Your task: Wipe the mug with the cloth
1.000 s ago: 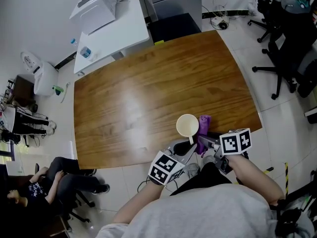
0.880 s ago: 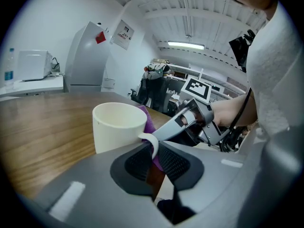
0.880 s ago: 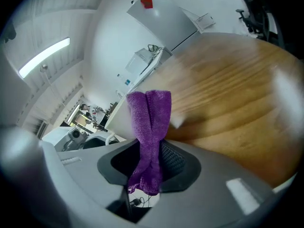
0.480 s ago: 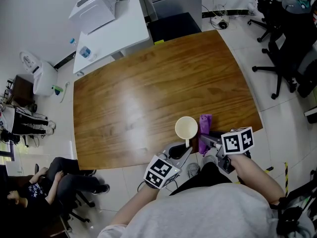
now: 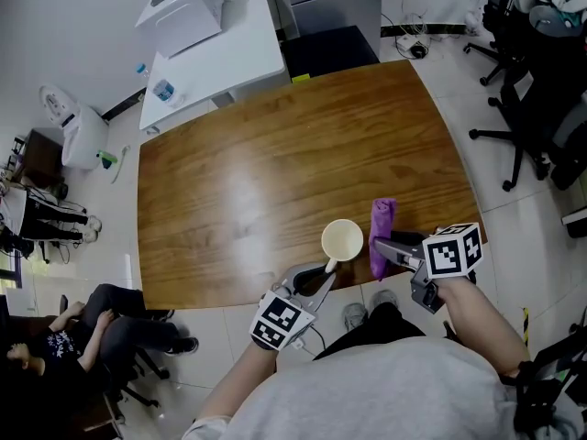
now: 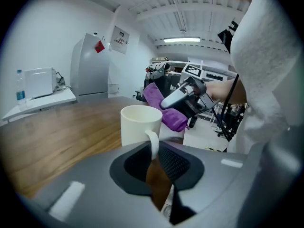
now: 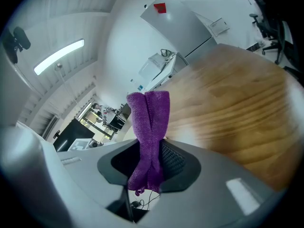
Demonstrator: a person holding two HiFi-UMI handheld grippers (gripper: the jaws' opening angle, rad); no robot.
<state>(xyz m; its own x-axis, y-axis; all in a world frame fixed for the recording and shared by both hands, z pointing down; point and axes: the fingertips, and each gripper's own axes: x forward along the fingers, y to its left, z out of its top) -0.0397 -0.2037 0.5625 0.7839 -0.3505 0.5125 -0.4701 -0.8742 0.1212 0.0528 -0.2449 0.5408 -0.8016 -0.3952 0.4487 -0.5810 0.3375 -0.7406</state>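
Observation:
A cream mug (image 5: 342, 241) stands upright near the wooden table's (image 5: 275, 172) front edge. My left gripper (image 5: 323, 273) comes at it from below and is shut on its handle (image 6: 153, 144), which runs down between the jaws in the left gripper view. Just right of the mug, a small gap away, a purple cloth (image 5: 381, 229) hangs from my right gripper (image 5: 385, 247). In the right gripper view the cloth (image 7: 149, 127) is pinched between the jaws and sticks out ahead of them. The right gripper (image 6: 183, 96) and cloth (image 6: 164, 110) also show behind the mug (image 6: 139, 125).
A white side table (image 5: 215, 53) with a box and a bottle stands beyond the far left corner, a dark cabinet (image 5: 330, 39) behind the table. Office chairs (image 5: 537, 108) are on the right. A seated person (image 5: 92, 328) is at the lower left.
The cloth has come away from the mug's right side and now sits a little to its right. The left gripper and the mug have shifted slightly left.

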